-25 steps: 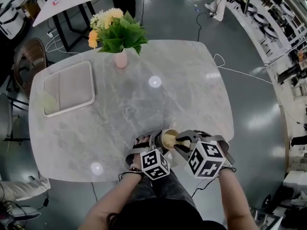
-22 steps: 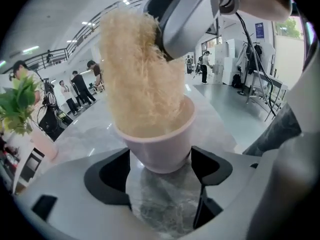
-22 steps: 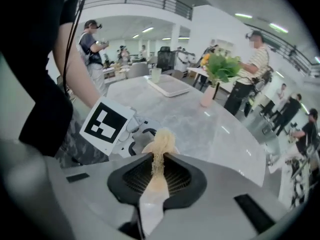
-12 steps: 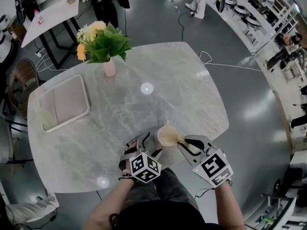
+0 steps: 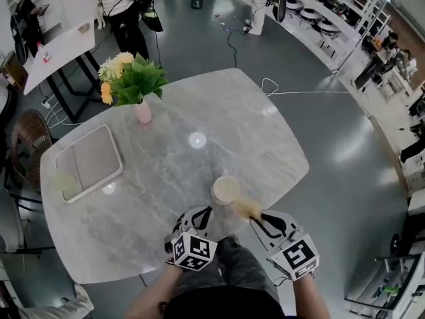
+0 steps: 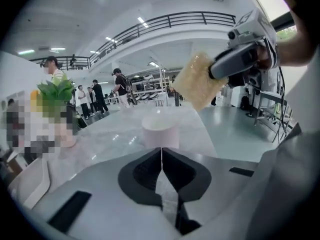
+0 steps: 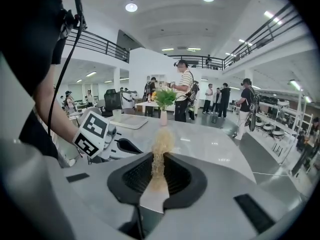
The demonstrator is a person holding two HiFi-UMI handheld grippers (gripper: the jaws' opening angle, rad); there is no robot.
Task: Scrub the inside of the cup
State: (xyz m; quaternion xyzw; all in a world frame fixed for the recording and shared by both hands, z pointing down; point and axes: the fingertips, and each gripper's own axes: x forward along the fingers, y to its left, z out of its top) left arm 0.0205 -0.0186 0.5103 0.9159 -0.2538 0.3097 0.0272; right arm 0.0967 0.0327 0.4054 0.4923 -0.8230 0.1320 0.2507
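The pale cup (image 5: 226,190) stands upright and alone on the marble table (image 5: 166,151), near its front edge; it also shows in the left gripper view as the cup (image 6: 160,130) just beyond the jaws. My left gripper (image 5: 201,213) is behind the cup, clear of it. Its jaws have just been closing and are shut with nothing between them (image 6: 161,149). My right gripper (image 5: 257,219) is shut on a yellow sponge (image 5: 248,209), held above the table's edge to the right of the cup. The sponge (image 7: 161,144) sticks up from between the pads.
A pink vase of flowers (image 5: 136,78) stands at the table's far left. A white tray (image 5: 89,161) lies at the left with a pale green thing (image 5: 66,181) on its near end. Beyond the table are a chair (image 5: 26,145), another table (image 5: 63,52) and people.
The left gripper let go of the cup, drew back towards me and shut. The right gripper lifted the sponge out of the cup and pulled it back to the right.
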